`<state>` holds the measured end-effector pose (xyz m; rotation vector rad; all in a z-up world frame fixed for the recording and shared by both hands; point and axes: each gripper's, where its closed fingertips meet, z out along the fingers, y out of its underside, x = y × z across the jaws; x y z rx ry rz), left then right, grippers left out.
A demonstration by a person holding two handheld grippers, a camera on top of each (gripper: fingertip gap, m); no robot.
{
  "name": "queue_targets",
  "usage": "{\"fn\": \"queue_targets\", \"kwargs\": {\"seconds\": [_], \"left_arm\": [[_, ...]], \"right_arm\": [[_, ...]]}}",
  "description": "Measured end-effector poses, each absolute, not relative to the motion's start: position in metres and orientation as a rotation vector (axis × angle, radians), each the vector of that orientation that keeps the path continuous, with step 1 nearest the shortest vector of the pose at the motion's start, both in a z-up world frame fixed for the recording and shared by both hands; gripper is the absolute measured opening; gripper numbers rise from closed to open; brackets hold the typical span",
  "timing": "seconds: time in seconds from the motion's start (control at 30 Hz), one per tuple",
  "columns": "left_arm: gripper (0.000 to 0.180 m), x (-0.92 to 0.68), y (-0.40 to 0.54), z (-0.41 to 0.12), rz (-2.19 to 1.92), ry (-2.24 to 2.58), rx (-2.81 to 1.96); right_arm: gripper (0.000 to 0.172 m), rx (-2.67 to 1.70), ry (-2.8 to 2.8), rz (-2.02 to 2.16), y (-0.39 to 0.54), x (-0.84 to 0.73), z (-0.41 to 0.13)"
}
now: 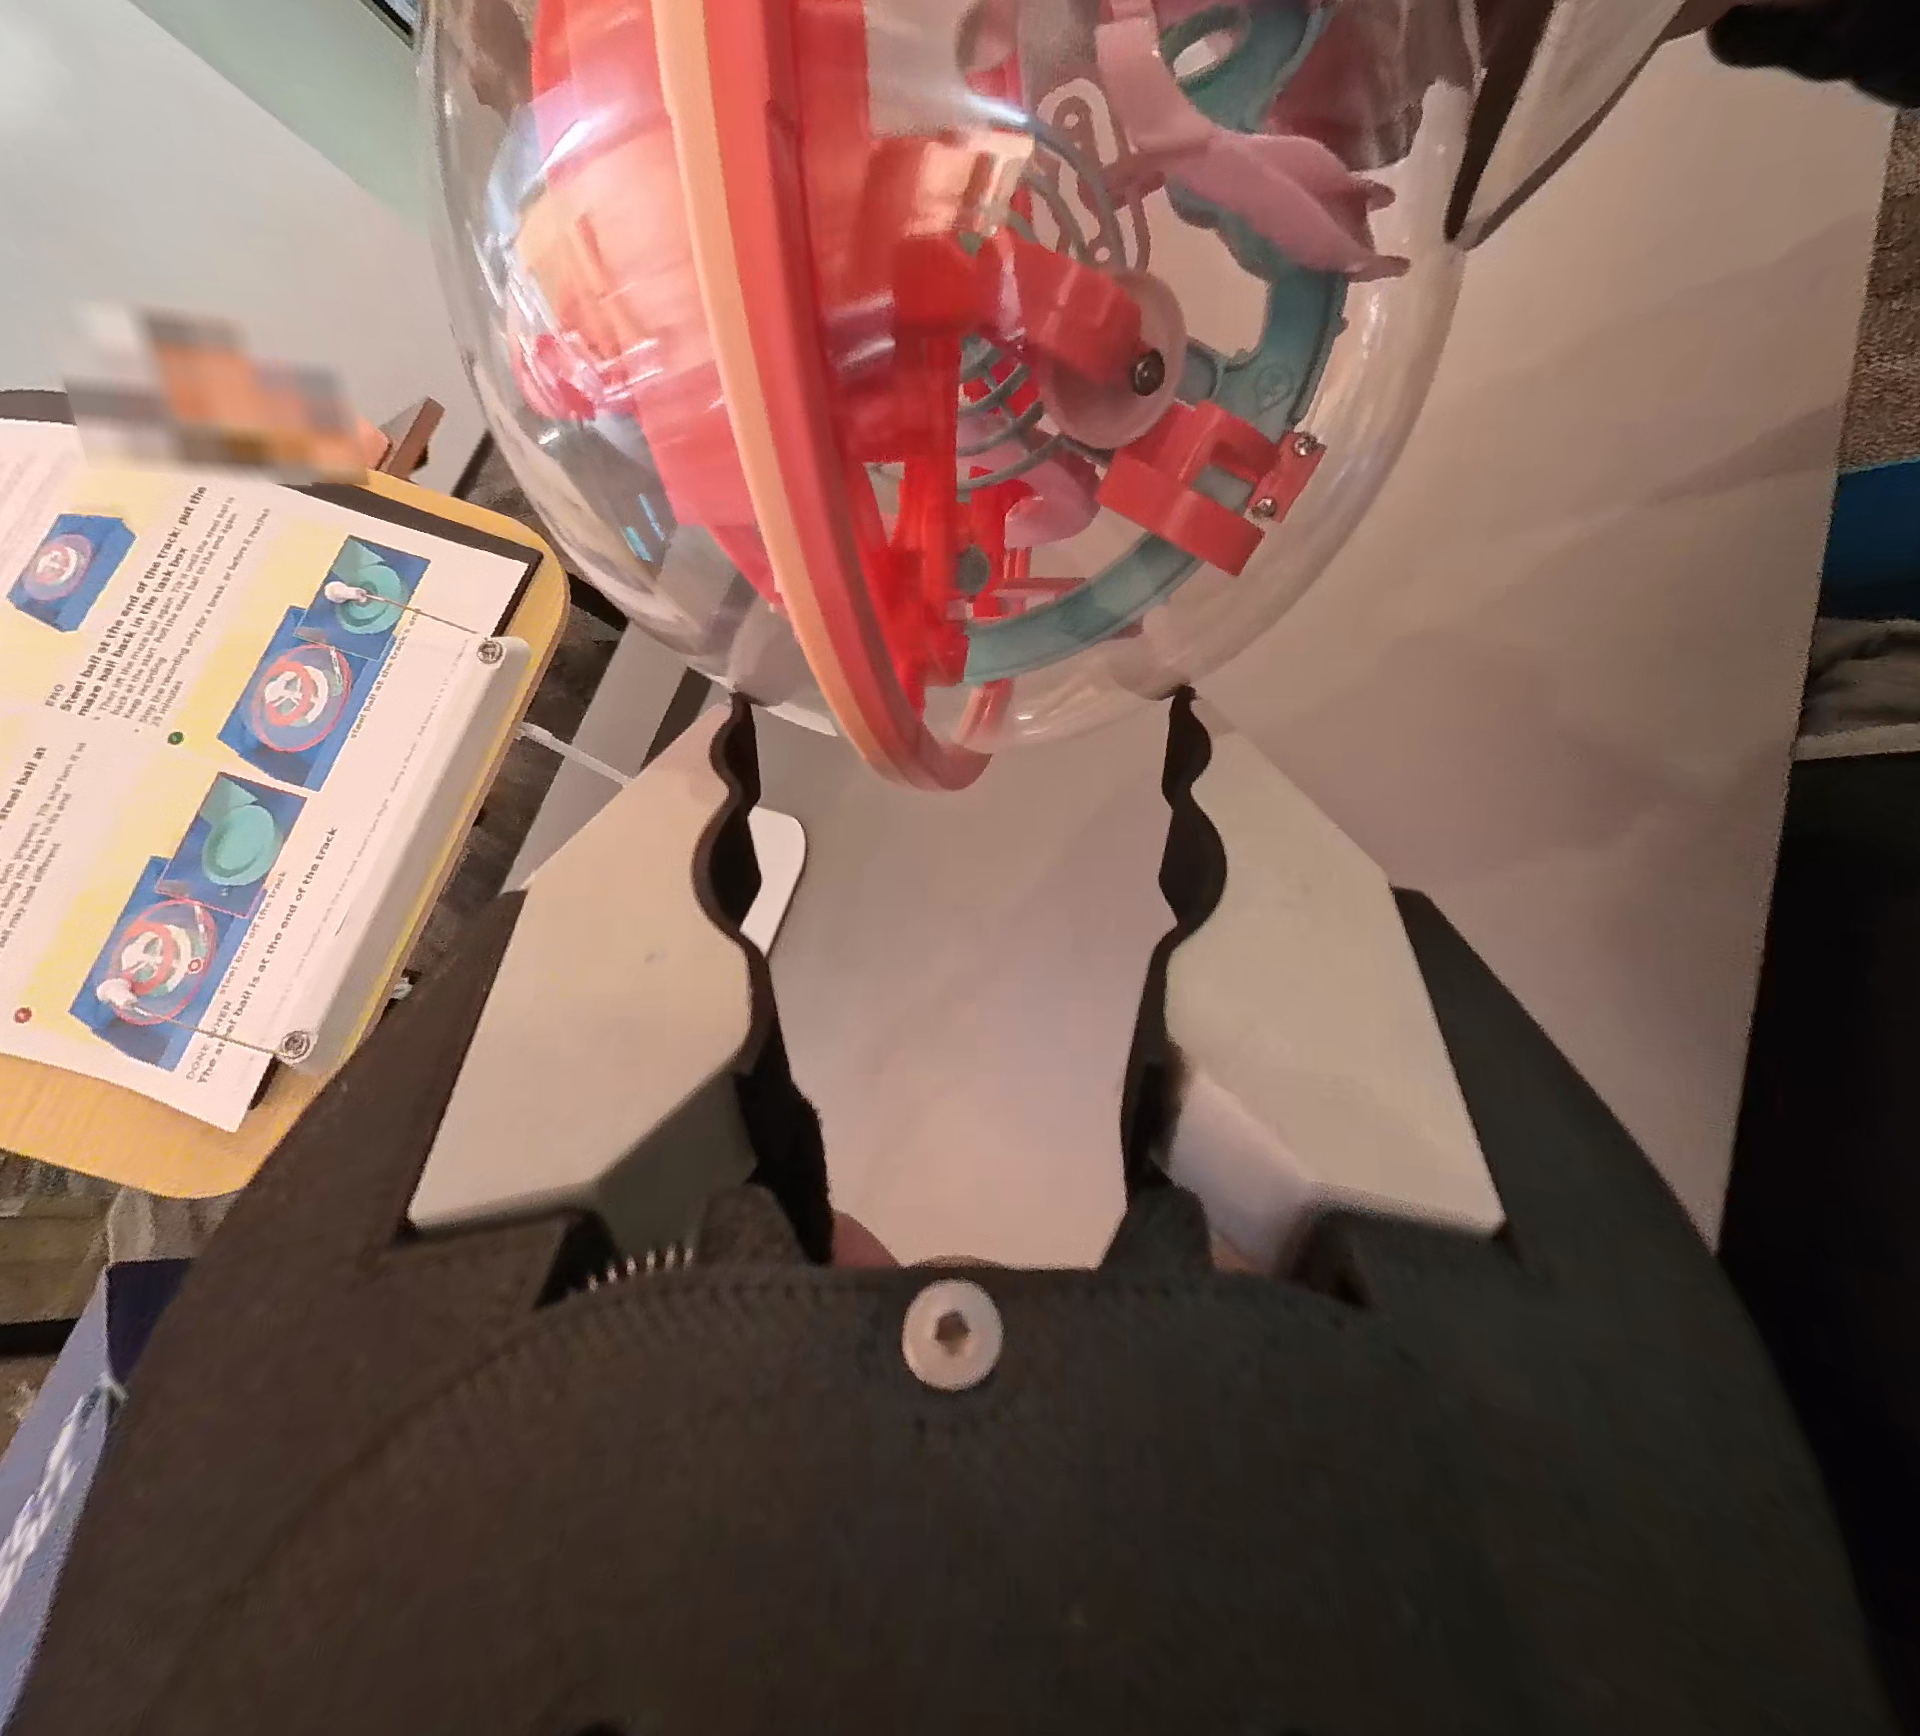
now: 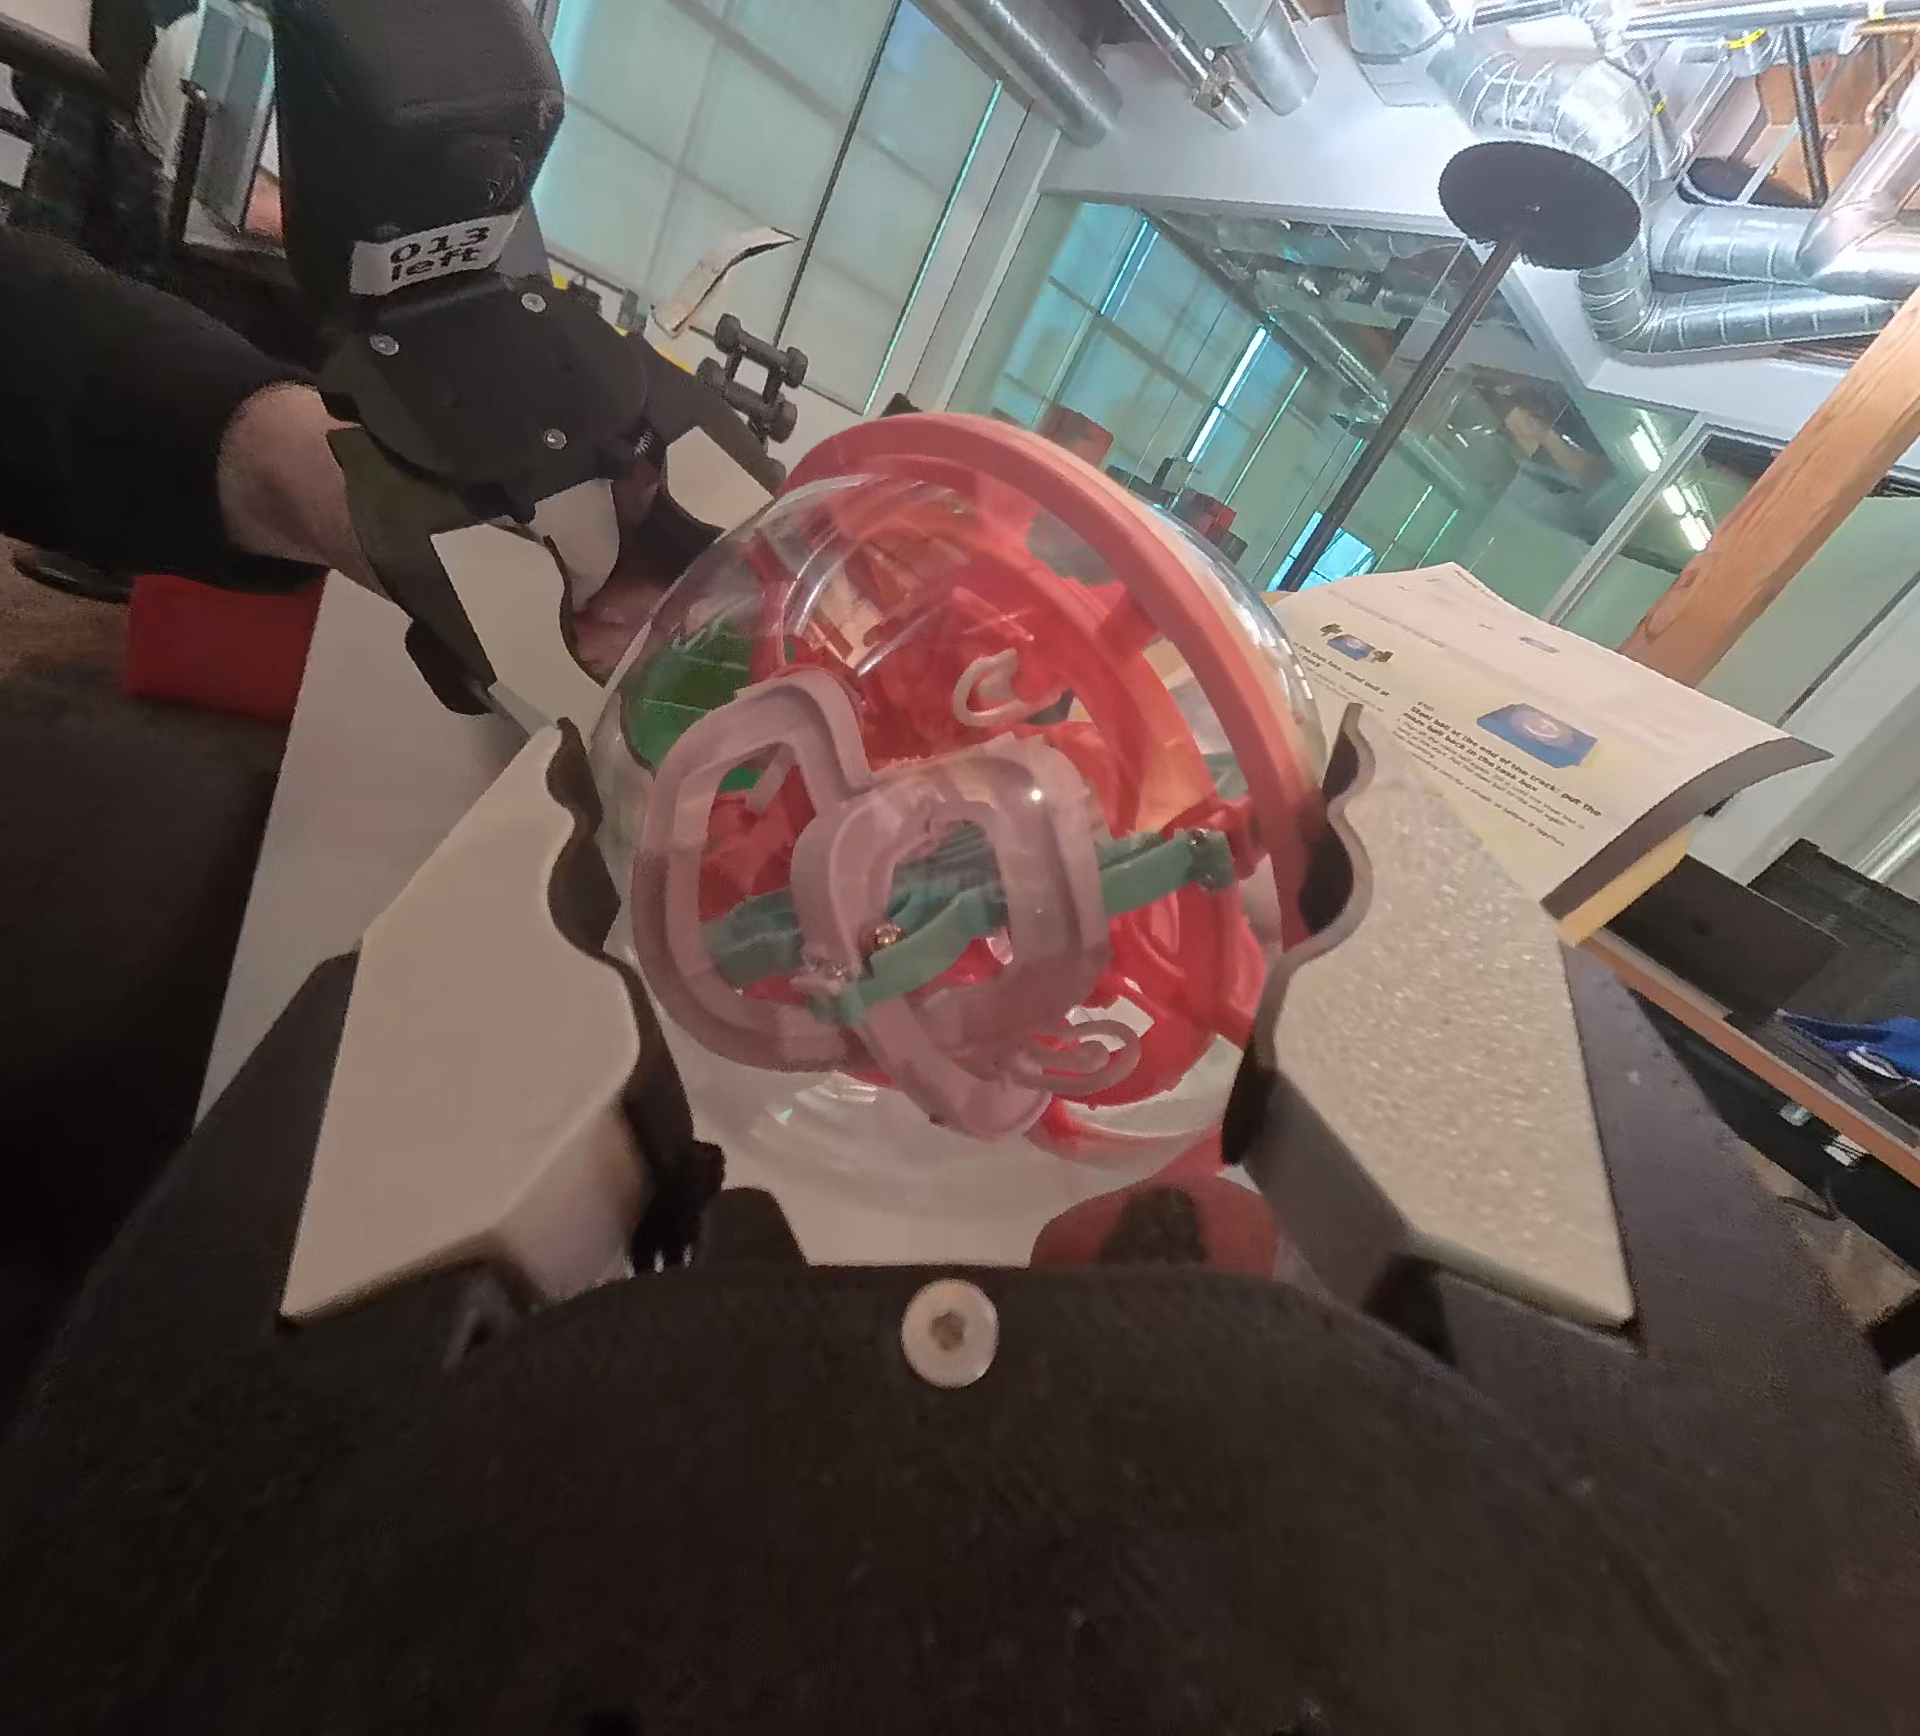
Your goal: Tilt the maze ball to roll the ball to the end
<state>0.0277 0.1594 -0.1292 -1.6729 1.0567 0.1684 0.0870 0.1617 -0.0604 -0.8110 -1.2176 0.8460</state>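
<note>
The maze ball (image 1: 935,284) is a clear sphere with a red rim and red, pink and teal tracks inside, held up above the white table (image 1: 1558,543). My left gripper (image 1: 958,697) has both fingertips against the sphere's near side, astride the red rim. In the right wrist view the maze ball (image 2: 935,803) sits between the wide-spread fingers of my right gripper (image 2: 956,730), with both pads pressed on its sides. The left gripper (image 2: 520,647) shows there at the ball's far left. A small shiny ball (image 2: 883,933) lies on the teal track.
An instruction sheet on a yellow-edged board (image 1: 260,699) stands left of the ball and also shows in the right wrist view (image 2: 1558,751). A red block (image 2: 218,647) and dumbbells (image 2: 758,377) lie farther off. A person's hand (image 2: 281,491) holds the left gripper.
</note>
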Motion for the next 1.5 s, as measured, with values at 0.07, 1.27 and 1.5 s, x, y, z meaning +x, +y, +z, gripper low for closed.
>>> {"fn": "queue_targets", "kwargs": {"seconds": [0.07,1.27,1.5], "left_arm": [[0.077,0.029,0.162,-0.13,0.162,1.042,-1.659],[0.074,0.022,0.178,-0.048,0.021,0.526,-1.19],[0.074,0.018,0.176,-0.043,-0.024,0.481,-1.176]], "right_arm": [[0.135,-0.806,-1.225,0.818,0.162,0.087,-0.06],[0.134,-0.478,-1.689,0.096,0.112,0.028,0.034],[0.133,-0.473,-1.756,0.038,0.105,0.016,0.039]]}}
